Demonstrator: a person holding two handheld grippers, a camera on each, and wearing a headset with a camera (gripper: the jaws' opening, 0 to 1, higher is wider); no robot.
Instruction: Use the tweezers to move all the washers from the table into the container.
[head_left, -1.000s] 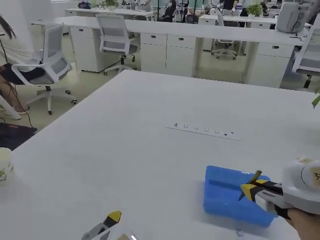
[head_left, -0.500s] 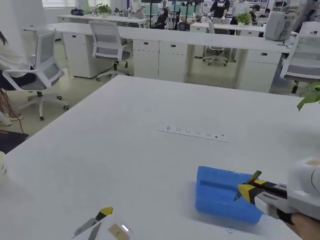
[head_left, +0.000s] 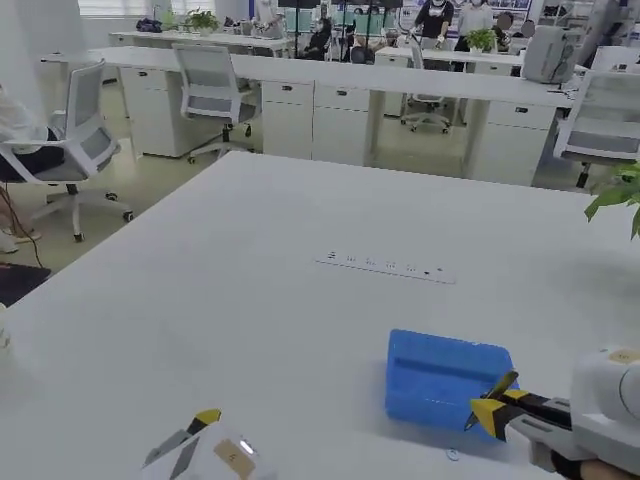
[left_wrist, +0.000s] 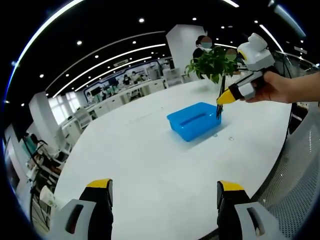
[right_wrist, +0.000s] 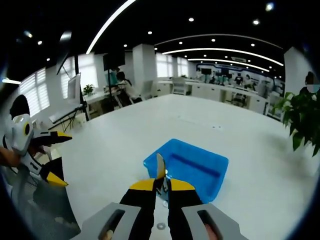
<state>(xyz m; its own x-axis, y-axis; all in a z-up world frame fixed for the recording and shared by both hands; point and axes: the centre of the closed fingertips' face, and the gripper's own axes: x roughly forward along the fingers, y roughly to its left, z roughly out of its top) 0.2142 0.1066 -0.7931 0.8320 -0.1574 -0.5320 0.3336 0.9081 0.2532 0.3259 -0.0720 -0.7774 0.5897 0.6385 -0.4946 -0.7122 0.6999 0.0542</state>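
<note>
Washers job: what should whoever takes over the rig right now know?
Claws: left claw open and empty, well apart from the container; right claw shut on the tweezers, tips at the container's near edge.
Done: cannot tell; no washers are clearly visible inside the container.
Left: at least one washer lies on the table just outside the container.

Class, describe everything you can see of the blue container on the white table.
The blue container is a shallow, open-topped rectangular tray, plastic-looking, with a dark line across its inside. It sits flat on the white table. The tweezers in the right gripper point at its near rim; contact is unclear.
</note>
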